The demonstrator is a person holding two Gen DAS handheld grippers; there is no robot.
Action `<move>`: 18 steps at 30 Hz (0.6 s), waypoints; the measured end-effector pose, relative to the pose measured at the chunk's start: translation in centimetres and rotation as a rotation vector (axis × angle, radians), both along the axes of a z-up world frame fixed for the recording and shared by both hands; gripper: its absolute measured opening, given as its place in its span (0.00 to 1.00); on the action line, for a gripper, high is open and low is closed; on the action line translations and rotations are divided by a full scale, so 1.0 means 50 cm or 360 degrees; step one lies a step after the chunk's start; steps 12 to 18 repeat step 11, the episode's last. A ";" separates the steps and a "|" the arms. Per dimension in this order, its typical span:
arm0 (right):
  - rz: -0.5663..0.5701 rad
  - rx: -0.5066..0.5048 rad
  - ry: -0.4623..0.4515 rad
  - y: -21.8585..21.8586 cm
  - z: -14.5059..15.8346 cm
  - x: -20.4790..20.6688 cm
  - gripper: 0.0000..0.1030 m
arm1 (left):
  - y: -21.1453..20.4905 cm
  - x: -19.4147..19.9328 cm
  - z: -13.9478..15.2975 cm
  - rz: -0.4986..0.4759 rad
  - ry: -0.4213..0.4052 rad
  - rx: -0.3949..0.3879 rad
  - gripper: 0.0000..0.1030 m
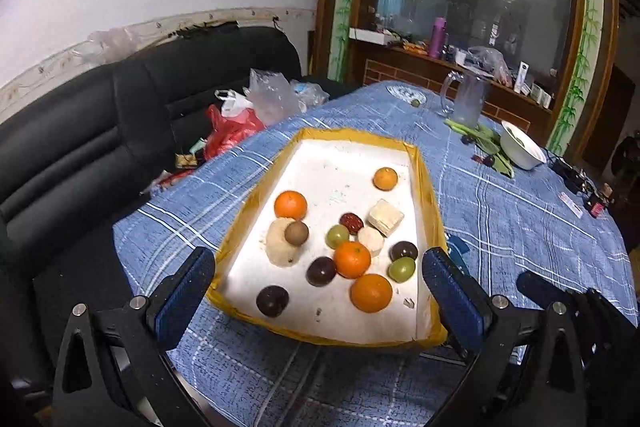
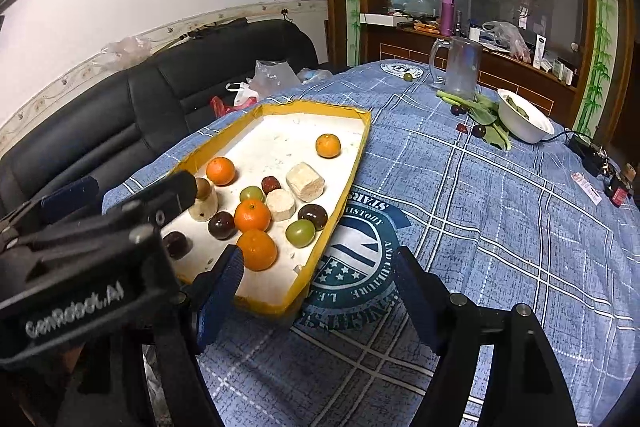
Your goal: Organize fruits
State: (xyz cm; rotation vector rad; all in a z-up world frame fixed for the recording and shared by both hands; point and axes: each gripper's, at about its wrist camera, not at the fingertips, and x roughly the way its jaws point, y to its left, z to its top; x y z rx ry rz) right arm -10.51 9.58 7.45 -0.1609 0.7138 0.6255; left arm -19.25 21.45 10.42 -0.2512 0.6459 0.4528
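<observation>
Counter (image 1: 520, 227) under blue plaid cloth carries my yellow-rimmed tray (image 1: 430, 195), which holds four oranges (image 1: 352, 259), dark plums (image 1: 321, 271), green fruits (image 1: 401, 269) and pale blocks. I see my left gripper (image 1: 320, 291) released above the tray's near end, and my right gripper (image 2: 320, 295) released over its near corner, both empty

My left claw (image 1: 318, 287) hangs over the near end of the tray (image 1: 430, 195), which lies on the counter (image 1: 520, 227); my right claw (image 2: 320, 291) sits just right of it. In the tray: one orange (image 1: 385, 178) alone toward the far end, another (image 1: 291, 205) by the left wall, two more (image 1: 352, 259) (image 1: 371, 293) near me. Behind the tray, to the right, a pitcher (image 1: 466, 99) stands, with a bowl (image 1: 522, 145) right of it. A sofa (image 1: 120, 131) runs along the counter's left side.
</observation>
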 end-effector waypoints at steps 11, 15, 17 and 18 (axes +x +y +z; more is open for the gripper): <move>-0.0007 -0.0018 0.0019 0.017 -0.015 0.023 0.78 | -0.003 0.020 -0.017 -0.0162 0.0052 -0.0101 1.00; -0.0007 -0.0018 0.0019 0.017 -0.015 0.023 0.78 | -0.003 0.020 -0.017 -0.0162 0.0052 -0.0101 1.00; -0.0007 -0.0018 0.0019 0.017 -0.015 0.023 0.78 | -0.003 0.020 -0.017 -0.0162 0.0052 -0.0101 1.00; -0.0007 -0.0018 0.0019 0.017 -0.015 0.023 0.78 | -0.003 0.020 -0.017 -0.0162 0.0052 -0.0101 1.00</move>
